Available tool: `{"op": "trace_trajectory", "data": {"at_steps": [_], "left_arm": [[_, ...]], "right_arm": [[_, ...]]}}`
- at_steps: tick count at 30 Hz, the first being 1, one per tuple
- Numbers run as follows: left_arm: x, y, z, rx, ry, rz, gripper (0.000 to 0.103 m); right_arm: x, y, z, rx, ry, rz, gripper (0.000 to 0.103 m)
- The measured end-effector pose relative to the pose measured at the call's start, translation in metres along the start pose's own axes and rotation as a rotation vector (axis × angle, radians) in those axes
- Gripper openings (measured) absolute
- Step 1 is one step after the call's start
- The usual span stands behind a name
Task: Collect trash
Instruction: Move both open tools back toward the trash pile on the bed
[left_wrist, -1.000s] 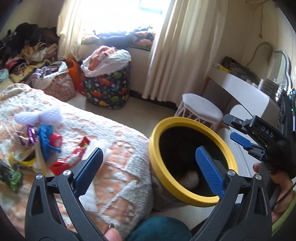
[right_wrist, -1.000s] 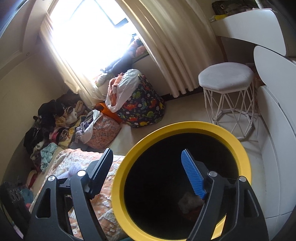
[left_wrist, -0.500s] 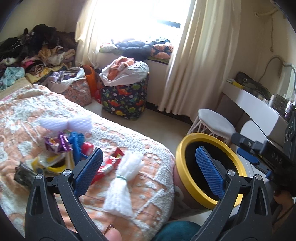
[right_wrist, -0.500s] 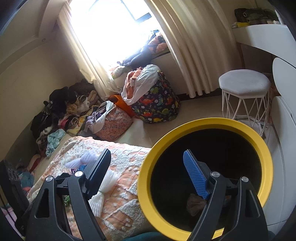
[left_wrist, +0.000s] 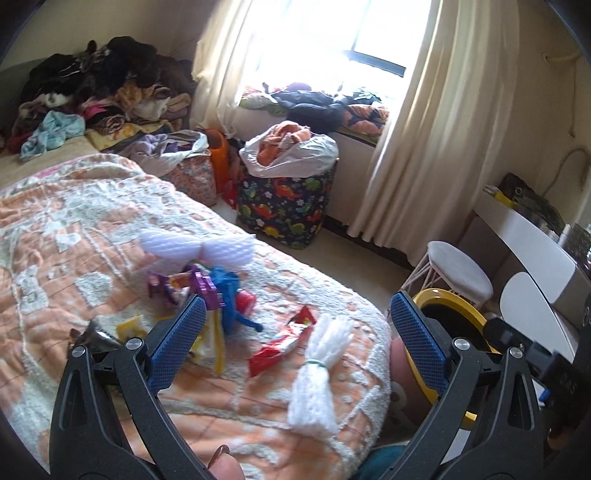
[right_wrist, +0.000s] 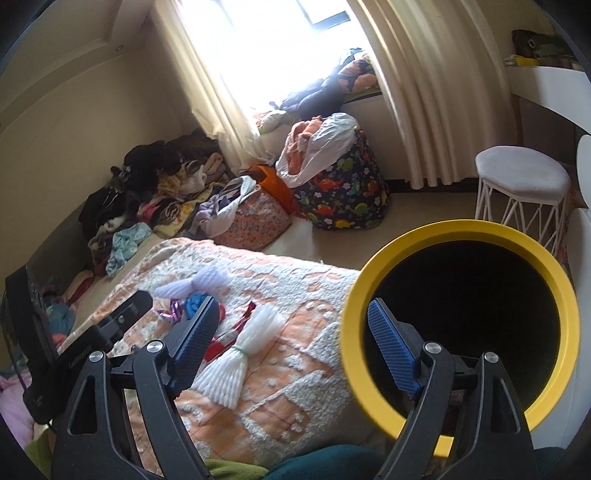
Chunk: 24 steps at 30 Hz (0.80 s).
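Trash lies on the orange-and-white bedspread: a white foam net tied with a green band, a red wrapper, a blue and purple heap and pale foam nets. My left gripper hovers open above the bed, with the red wrapper and tied net below the gap. My right gripper has its jaws opening, nothing between them. It sits between the tied net and the yellow-rimmed black bin beside the bed's corner. The bin's inside is dark.
On the floor by the window stand a dinosaur-print hamper stuffed with clothes and a floral bag. A white stool and white desk lie right of the bin. Clothes are piled beyond the bed. Long curtains hang behind.
Both views have swung left, away from the bin and onto the bed. The bin has slid toward the right edge of each view. The tied net and wrappers have come between the fingers.
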<state>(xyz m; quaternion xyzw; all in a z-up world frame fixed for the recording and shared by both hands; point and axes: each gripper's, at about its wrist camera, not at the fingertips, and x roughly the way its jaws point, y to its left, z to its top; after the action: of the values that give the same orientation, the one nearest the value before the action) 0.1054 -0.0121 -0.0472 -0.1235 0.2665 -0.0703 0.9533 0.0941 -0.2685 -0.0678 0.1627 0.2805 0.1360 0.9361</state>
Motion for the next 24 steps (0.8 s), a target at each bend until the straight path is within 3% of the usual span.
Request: {"op": "trace_trajectory", "data": {"at_steps": [24], "left_arm": [[0.0,0.081,0.004,-0.122,0.023,0.069,0.092]], "right_arm": [[0.044,0.074,-0.035,-0.138,0.163,0.075,0.082]]}}
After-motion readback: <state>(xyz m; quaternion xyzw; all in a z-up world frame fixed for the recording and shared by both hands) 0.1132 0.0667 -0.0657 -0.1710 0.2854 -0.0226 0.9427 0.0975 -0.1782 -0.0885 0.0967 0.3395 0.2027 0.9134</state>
